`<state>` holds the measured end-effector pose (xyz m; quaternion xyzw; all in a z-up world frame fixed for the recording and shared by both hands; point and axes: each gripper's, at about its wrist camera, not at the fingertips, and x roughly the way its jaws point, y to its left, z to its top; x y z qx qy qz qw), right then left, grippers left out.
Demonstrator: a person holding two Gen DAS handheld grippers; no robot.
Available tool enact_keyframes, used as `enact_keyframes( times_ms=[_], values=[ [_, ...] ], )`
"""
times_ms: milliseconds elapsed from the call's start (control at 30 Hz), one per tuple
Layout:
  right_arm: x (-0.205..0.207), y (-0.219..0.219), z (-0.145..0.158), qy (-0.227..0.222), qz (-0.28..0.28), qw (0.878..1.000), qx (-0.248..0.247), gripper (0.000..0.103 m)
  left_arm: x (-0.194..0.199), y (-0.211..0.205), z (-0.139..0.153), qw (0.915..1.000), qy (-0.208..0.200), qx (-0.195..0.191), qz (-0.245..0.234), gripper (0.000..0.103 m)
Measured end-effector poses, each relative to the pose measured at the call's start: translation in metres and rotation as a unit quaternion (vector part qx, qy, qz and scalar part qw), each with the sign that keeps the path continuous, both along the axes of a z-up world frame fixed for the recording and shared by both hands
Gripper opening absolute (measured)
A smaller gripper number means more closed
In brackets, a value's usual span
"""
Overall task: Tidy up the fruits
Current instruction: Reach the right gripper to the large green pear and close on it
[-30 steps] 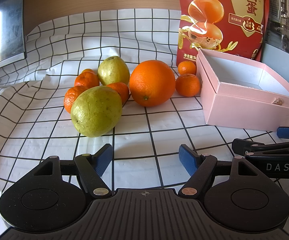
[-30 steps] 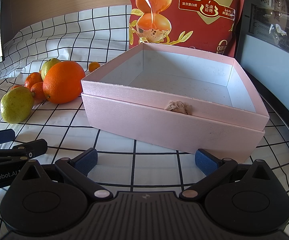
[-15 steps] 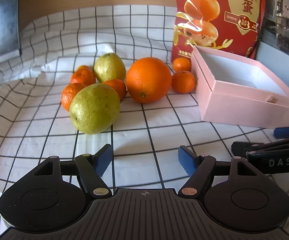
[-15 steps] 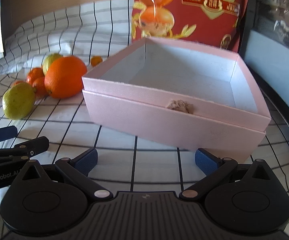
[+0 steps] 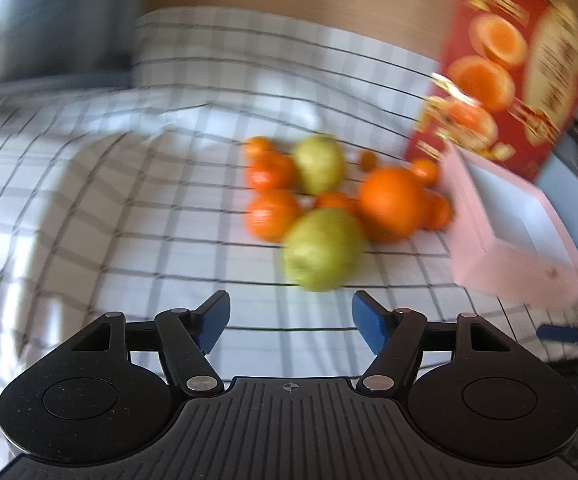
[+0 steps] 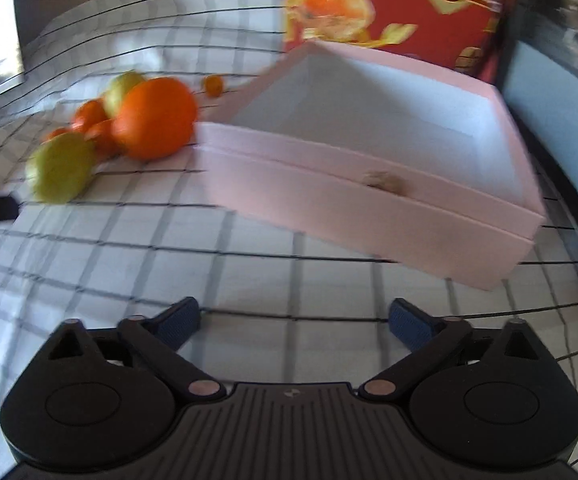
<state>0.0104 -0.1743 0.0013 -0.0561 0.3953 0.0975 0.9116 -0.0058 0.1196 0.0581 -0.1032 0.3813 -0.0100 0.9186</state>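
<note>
A pile of fruit lies on the checked cloth: a near green pear [image 5: 323, 254], a large orange [image 5: 393, 204], a far green pear [image 5: 319, 164] and several small tangerines [image 5: 273, 214]. An open, empty pink box [image 5: 505, 248] stands right of the pile. My left gripper [image 5: 291, 322] is open and empty, above the cloth in front of the near pear. In the right wrist view the pink box [image 6: 369, 200] is ahead, the large orange [image 6: 155, 118] and near pear [image 6: 61, 168] to its left. My right gripper [image 6: 295, 322] is open and empty, short of the box.
A red snack bag [image 5: 517, 76] stands behind the box, also in the right wrist view [image 6: 393, 4]. A dark screen [image 5: 49, 20] is at the far left. The checked cloth [image 5: 89, 200] covers the table. Both views are motion-blurred.
Both grippers have risen and pulled back; the fruit and box look smaller and lower. The left view has swung left, so the fruit sits right of centre. Both grippers stay open.
</note>
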Motion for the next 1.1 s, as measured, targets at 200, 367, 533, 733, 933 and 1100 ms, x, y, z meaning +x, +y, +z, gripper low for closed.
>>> enact_keyframes(
  times_ms=[200,367,533,733,933,1100],
  values=[
    [-0.015,0.068,0.035,-0.054,0.077,0.996,0.015,0.095,-0.020,0.054,0.004,0.9977,0.003,0.005,0.067,0.072],
    [0.003,0.144,0.055,-0.056,0.088,0.993,0.055,0.095,-0.042,0.089,-0.003,0.9961,0.006,-0.034,0.081,0.070],
    [0.043,0.192,0.040,-0.019,0.073,0.996,0.051,0.095,-0.057,0.105,-0.011,0.9951,0.006,-0.052,0.084,0.069],
    [0.063,0.195,0.017,0.028,0.041,0.997,0.057,0.089,-0.058,0.111,-0.018,0.9952,0.005,-0.065,0.073,0.069],
    [0.064,0.187,0.017,0.048,0.061,0.994,0.078,0.063,-0.041,0.106,-0.022,0.9971,0.006,-0.062,0.045,0.069],
    [0.045,0.161,0.018,0.058,0.060,0.994,0.077,0.063,-0.014,0.084,-0.019,0.9987,-0.006,-0.049,-0.013,0.069]
  ],
)
